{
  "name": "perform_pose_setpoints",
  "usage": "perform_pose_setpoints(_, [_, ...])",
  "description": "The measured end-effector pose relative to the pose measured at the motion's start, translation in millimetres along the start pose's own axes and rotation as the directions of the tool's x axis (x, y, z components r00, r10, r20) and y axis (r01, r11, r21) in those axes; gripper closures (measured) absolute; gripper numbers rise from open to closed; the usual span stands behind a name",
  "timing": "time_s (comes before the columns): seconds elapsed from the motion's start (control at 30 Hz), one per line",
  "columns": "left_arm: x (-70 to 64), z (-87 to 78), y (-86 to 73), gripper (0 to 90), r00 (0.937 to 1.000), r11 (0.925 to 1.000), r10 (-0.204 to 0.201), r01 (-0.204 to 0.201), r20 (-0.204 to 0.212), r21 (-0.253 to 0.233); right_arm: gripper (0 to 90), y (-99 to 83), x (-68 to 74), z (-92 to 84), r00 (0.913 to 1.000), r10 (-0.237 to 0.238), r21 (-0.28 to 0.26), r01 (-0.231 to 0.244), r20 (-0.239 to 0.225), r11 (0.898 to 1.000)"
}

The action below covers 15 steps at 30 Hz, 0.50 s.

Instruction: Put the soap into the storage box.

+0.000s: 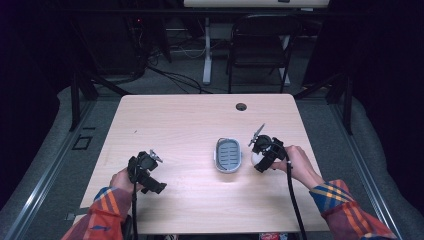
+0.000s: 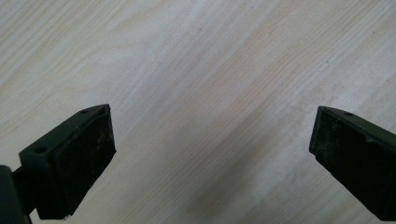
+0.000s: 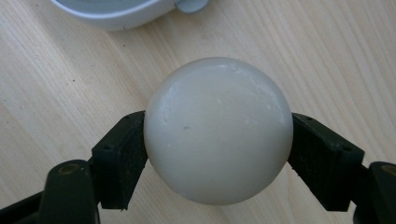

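Observation:
A smooth white ball (image 3: 218, 128) sits between the two black jaws of my right gripper (image 3: 219, 135), which is shut on it just above the wooden table (image 1: 190, 120). In the high view the ball (image 1: 253, 157) and right gripper (image 1: 260, 161) are right beside a small white oval dish (image 1: 228, 154) with a ribbed grey inside. The dish's rim (image 3: 116, 16) shows just beyond the ball. My left gripper (image 1: 156, 186) hovers near the table's front left. Its jaws stand wide apart, so the left gripper (image 2: 212, 128) is open over bare wood, holding nothing.
A round cable hole (image 1: 241, 106) lies near the table's far edge. Beyond the table stand a dark folding chair (image 1: 260, 45) and a white desk leg (image 1: 207, 55) with cables on the floor. Bare wood stretches between the two grippers.

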<state>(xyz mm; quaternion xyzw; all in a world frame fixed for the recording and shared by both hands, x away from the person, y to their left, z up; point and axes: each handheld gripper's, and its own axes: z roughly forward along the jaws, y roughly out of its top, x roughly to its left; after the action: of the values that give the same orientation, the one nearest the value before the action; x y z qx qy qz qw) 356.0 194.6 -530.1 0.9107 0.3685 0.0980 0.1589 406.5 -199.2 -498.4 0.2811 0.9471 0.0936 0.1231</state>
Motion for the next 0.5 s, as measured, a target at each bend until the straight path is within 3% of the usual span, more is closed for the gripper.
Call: perform_pose_setpoints(0.5, [0.2, 0.1, 0.0, 0.2, 1.0, 1.0, 0.002, -0.002, 0.0, 0.004, 23.6, 18.4, -2.7, -16.7, 1.0, -0.006, -0.063, 0.006, 0.005, 0.998])
